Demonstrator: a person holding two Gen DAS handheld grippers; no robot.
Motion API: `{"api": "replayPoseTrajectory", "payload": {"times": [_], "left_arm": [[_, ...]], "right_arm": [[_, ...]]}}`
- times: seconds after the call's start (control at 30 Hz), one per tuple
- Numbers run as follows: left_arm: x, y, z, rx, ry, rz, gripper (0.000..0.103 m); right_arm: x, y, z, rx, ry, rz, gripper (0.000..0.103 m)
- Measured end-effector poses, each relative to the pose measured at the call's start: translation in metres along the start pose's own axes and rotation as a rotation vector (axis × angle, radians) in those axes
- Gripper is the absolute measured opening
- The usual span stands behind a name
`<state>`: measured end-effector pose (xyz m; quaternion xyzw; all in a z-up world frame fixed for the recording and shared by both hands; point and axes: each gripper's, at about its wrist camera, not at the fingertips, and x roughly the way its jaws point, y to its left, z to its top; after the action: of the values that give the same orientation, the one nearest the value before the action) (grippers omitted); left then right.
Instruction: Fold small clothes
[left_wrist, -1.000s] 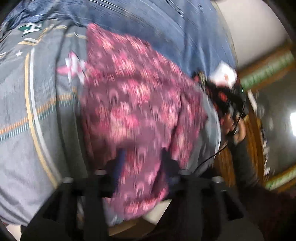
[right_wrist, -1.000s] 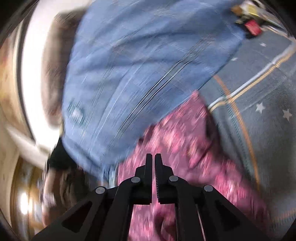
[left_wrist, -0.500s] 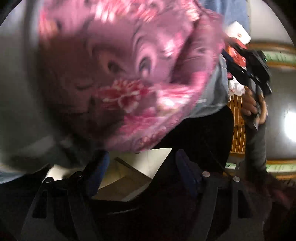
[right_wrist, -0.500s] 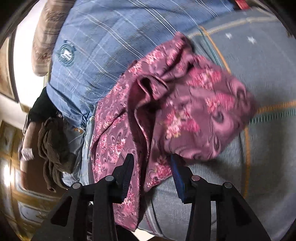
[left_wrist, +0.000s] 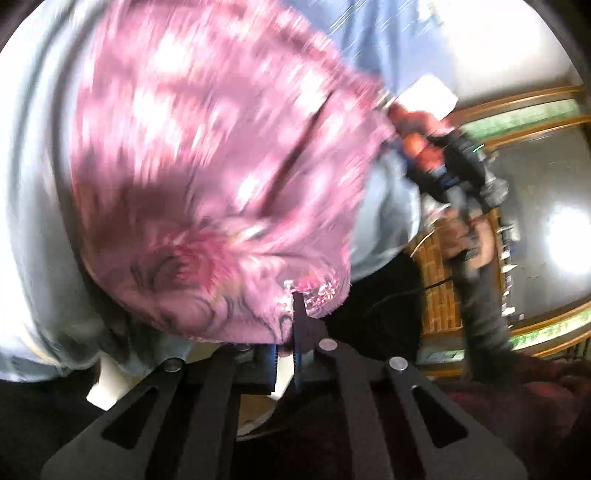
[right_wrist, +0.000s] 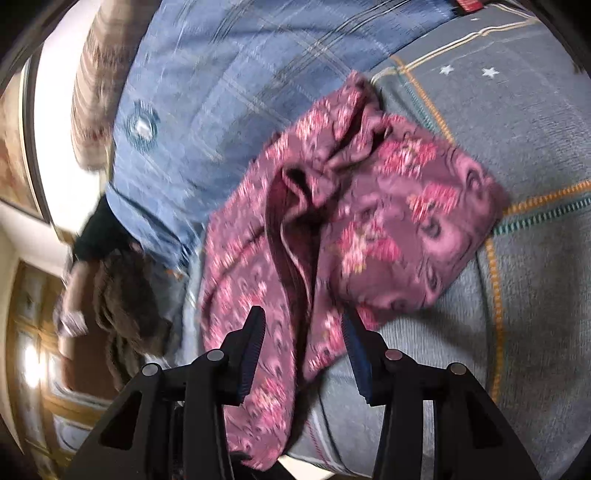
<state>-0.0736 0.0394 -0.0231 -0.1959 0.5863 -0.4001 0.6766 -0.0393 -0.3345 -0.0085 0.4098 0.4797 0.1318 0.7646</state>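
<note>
A small purple garment with a pink flower print (right_wrist: 369, 229) lies crumpled on a grey bedspread (right_wrist: 535, 295). In the left wrist view the garment (left_wrist: 221, 166) fills most of the frame, blurred. My left gripper (left_wrist: 291, 317) is shut on its near hem at the bed's edge. My right gripper (right_wrist: 303, 332) is open, its fingers on either side of a fold of the garment near the bed's edge, not clamped on it. The right gripper and the hand that holds it also show in the left wrist view (left_wrist: 454, 173).
A blue checked quilt (right_wrist: 240, 92) lies beyond the garment. The bedspread has orange and white stripes and small stars. A brown cloth (right_wrist: 122, 302) hangs off the bed's edge at the left. Wooden furniture and a floor (left_wrist: 546, 221) lie past the bed.
My left gripper has closed on the garment's hem; half a second ago it was open below it. My right gripper, shut a second ago, has stayed open since half a second ago.
</note>
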Motion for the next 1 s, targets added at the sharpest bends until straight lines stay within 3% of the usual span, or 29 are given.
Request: {"api": "replayPoseTrajectory", "payload": {"times": [0.13,0.3,0.43,0.53,0.63,0.7,0.73,0.77,0.83,0.9,1.0], "left_arm": [[-0.051,-0.015,0.041,0.017,-0.181,-0.009,0.004],[-0.079,0.015,0.103,-0.078,-0.327,0.121,0.004],[-0.076,0.064,0.152,-0.274,-0.329,0.228,0.004],[-0.066,0.081,0.164,-0.364,-0.295,0.173,0.004],[-0.068,0.080,0.165,-0.356,-0.288,0.162,0.006],[-0.075,0.077,0.167,-0.371,-0.296,0.124,0.010],[-0.083,0.076,0.168,-0.388,-0.325,0.095,0.022],[-0.095,0.075,0.168,-0.399,-0.369,0.082,0.042],[-0.117,0.073,0.169,-0.405,-0.449,0.080,0.066],[-0.129,0.068,0.171,-0.377,-0.471,0.112,0.072],[-0.123,0.065,0.172,-0.283,-0.388,0.168,0.079]], "right_arm": [[0.000,-0.002,0.013,0.022,-0.038,0.020,0.049],[0.006,0.001,0.027,0.026,-0.096,0.014,0.049],[0.012,0.003,0.036,0.012,-0.115,-0.020,0.050],[0.024,0.002,0.040,0.017,-0.066,0.004,0.050],[0.045,0.008,0.052,0.014,-0.012,0.038,0.050],[0.056,0.013,0.066,0.042,-0.028,0.064,0.050],[0.056,0.017,0.073,0.050,-0.061,0.098,0.050],[0.054,0.020,0.079,0.053,-0.096,0.118,0.050],[0.046,0.027,0.089,0.047,-0.158,0.136,0.052],[0.035,0.031,0.093,0.006,-0.185,0.086,0.060],[0.022,0.029,0.087,-0.100,-0.192,-0.067,0.064]]}}
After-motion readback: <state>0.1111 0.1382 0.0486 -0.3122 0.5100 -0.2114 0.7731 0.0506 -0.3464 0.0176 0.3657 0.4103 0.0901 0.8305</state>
